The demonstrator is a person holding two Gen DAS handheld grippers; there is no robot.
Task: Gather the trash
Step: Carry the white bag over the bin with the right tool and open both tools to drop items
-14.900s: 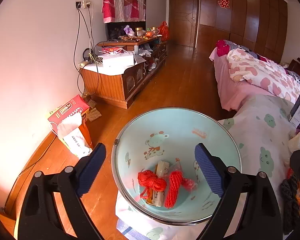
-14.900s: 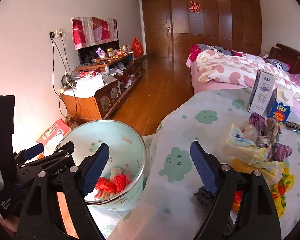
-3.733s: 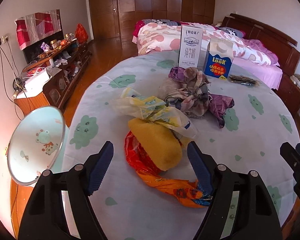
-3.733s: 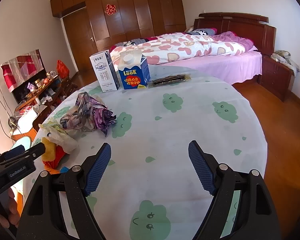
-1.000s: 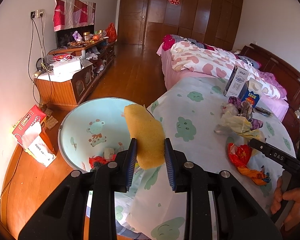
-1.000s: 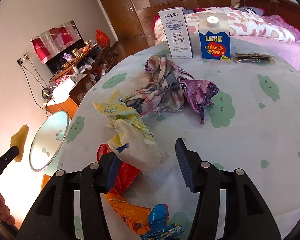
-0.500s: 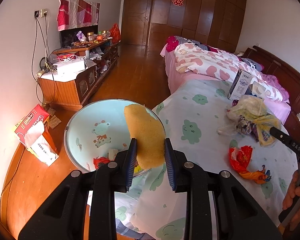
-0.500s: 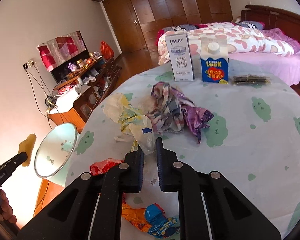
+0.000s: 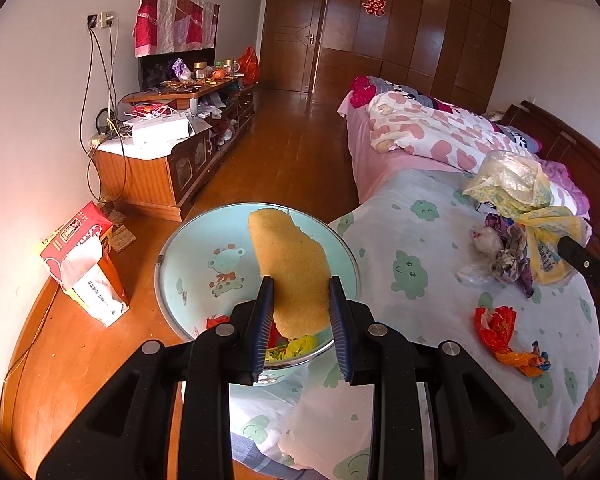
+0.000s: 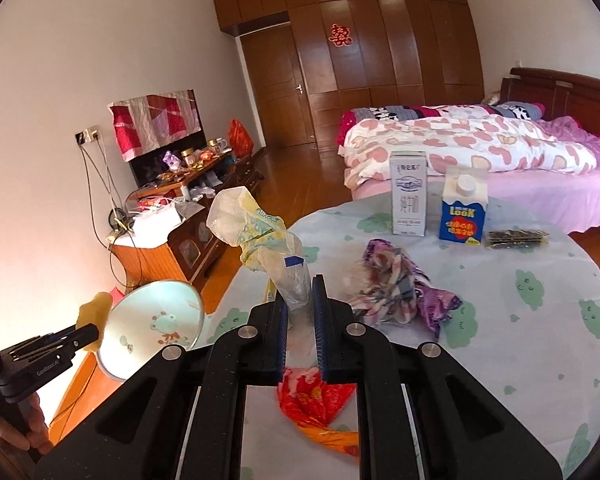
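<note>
My left gripper (image 9: 300, 292) is shut on a yellow sponge (image 9: 290, 268) and holds it over the light-blue trash bin (image 9: 188, 264), which stands on the floor by the table edge and holds red and yellow scraps. My right gripper (image 10: 299, 294) is shut on a crumpled yellow-white plastic bag (image 10: 256, 228), lifted above the table. A red-orange wrapper (image 10: 320, 404) lies on the cloth just below it. A purple crumpled wrapper pile (image 10: 396, 292) lies further on. The bin (image 10: 156, 324) and sponge (image 10: 94, 312) also show at the right wrist view's left.
The round table has a white cloth with green clouds (image 10: 540, 320). Two milk cartons (image 10: 408, 196) (image 10: 462, 210) and a dark packet (image 10: 516, 238) stand at its far side. A tissue box (image 9: 80, 240) sits on the floor by the wall. A bed (image 10: 480, 148) lies beyond.
My right gripper closed on the plastic bag and lifted it off the table. My left gripper stayed shut on the sponge and moved closer over the bin.
</note>
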